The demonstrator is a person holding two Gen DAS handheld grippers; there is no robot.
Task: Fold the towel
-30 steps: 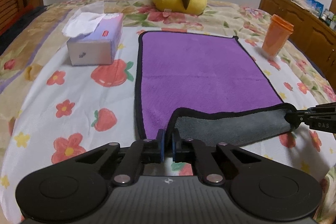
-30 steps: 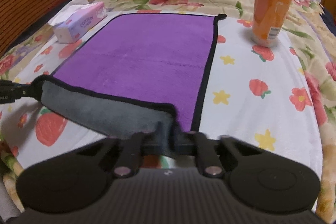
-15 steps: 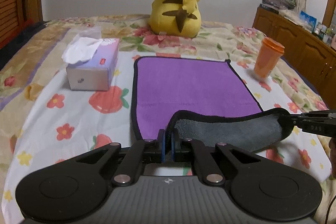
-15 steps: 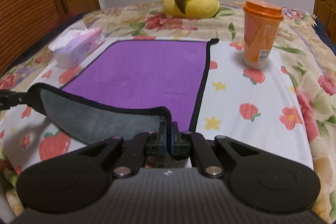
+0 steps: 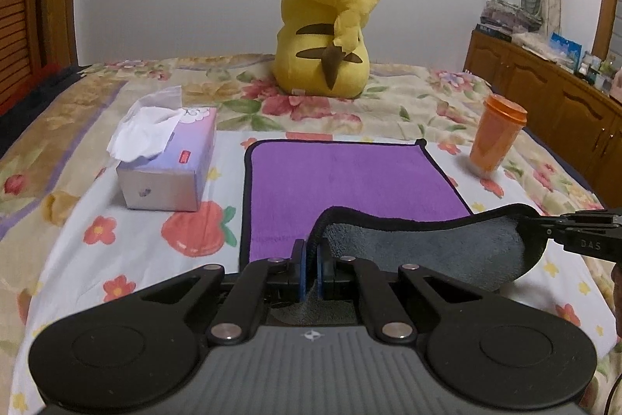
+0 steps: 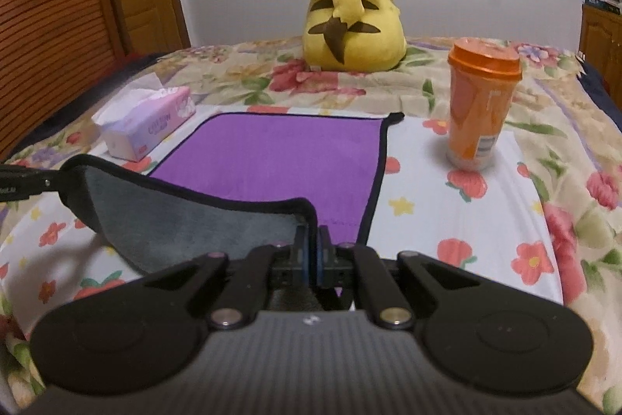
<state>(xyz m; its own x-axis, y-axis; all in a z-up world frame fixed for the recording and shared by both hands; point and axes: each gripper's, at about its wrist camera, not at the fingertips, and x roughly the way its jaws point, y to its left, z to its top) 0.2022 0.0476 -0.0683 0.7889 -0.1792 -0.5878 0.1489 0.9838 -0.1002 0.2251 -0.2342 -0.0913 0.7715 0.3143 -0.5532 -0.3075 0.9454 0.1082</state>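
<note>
Both near corners are up off the floral bedspread [image 5: 116, 244]! The left gripper [image 5: 310, 273] has its jaws clamped on the near-left corner of the purple microfibre towel with black trim and grey underside [image 5: 350, 177], and the right gripper [image 6: 311, 259] is pinched on the near-right corner in just the same way. Between them the lifted near edge sags in a shallow curve, grey side showing, while the far half of the towel lies flat on the bed.

Now the risks. As I judge it, the fold needs both corners carried forward to the far edge together. If one hand leads, the hem lands skewed and the black borders will not line up. The grips look shallow, right at the trim, so a hard tug could slip a corner free. Pull low and the far half may drag and bunch on the soft bedspread.

Watch the neighbours too: the lidded orange plastic cup [image 6: 480, 111] stands near the towel's far-right corner, and the pale purple tissue box [image 5: 167, 166] sits just off the left edge. A wide sweep could tip that cup. The big yellow plush toy [image 5: 326, 30] sits well behind, out of harm's way.
</note>
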